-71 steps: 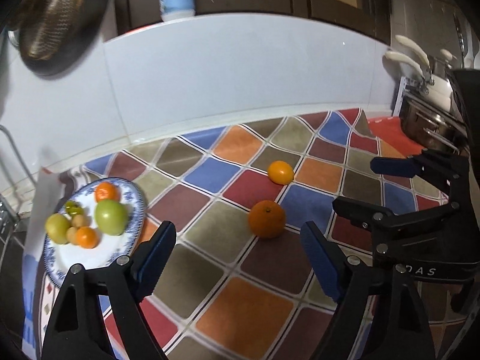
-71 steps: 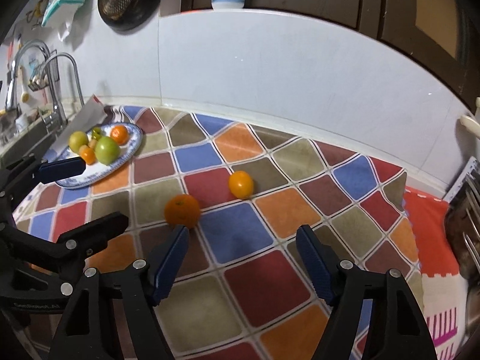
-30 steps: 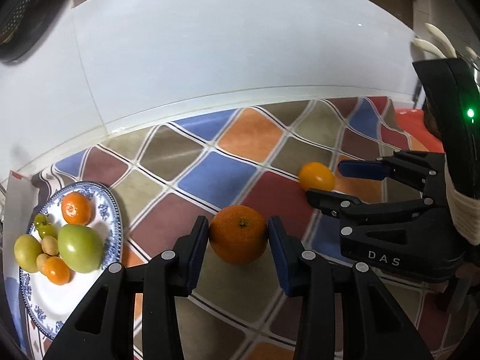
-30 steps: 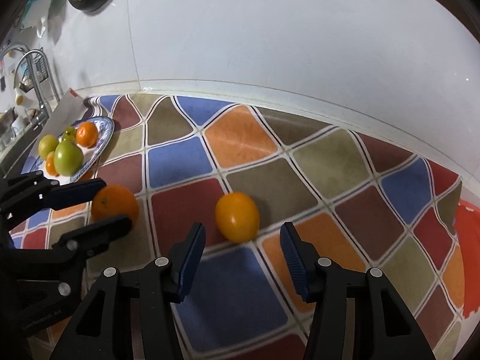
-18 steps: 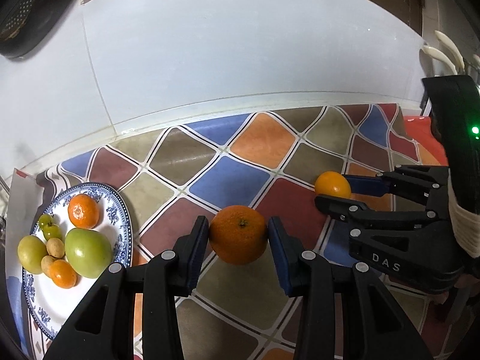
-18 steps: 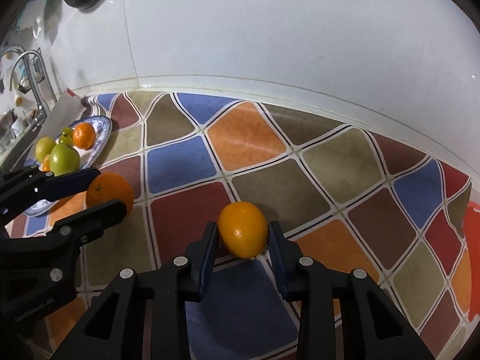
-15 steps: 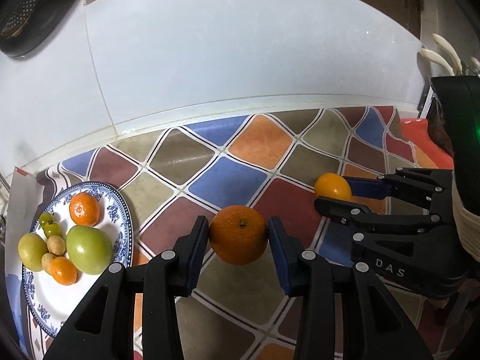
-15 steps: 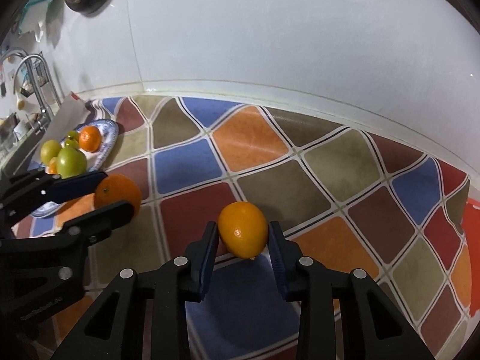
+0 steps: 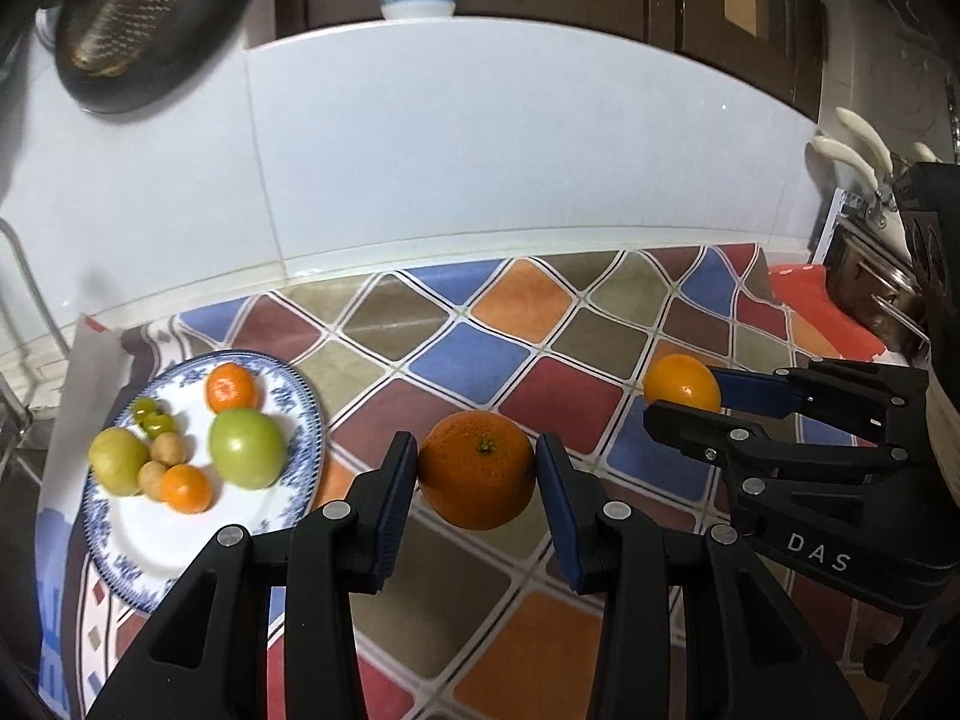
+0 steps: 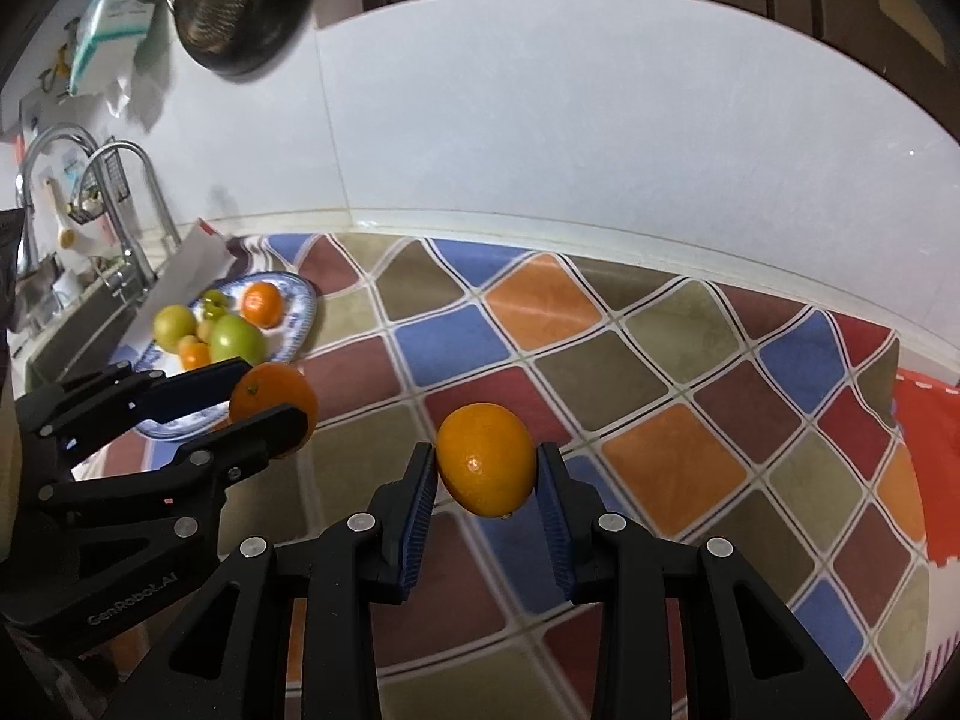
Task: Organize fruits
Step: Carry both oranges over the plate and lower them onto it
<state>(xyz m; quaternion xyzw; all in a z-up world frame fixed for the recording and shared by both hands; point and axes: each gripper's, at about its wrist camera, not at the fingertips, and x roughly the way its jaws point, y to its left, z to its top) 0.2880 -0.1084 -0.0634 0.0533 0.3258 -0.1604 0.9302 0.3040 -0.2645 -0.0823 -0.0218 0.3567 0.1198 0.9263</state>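
Note:
My left gripper (image 9: 477, 447) is shut on a large orange (image 9: 474, 480) and holds it above the chequered mat. To its right, my right gripper (image 10: 485, 459) is shut on a smaller, smoother orange (image 10: 486, 450), also clear of the mat. Each gripper shows in the other's view: the right gripper (image 9: 684, 393) with the small orange (image 9: 681, 381), and the left gripper (image 10: 270, 393) with the large orange (image 10: 273, 390). A blue-patterned plate (image 9: 300, 396) on the left holds a green apple (image 9: 246, 447), two tangerines and several small fruits.
A white tiled wall (image 9: 480, 150) backs the counter. A sink with a faucet (image 10: 126, 180) lies left of the plate (image 10: 303, 300). A dark pan (image 9: 132, 30) hangs at upper left. Pots (image 9: 870, 276) and a red mat (image 9: 822, 312) sit at the right.
The right gripper closed on the small orange. Both grippers then rose and drew back from the wall with their oranges; the plate now sits closer to the left gripper.

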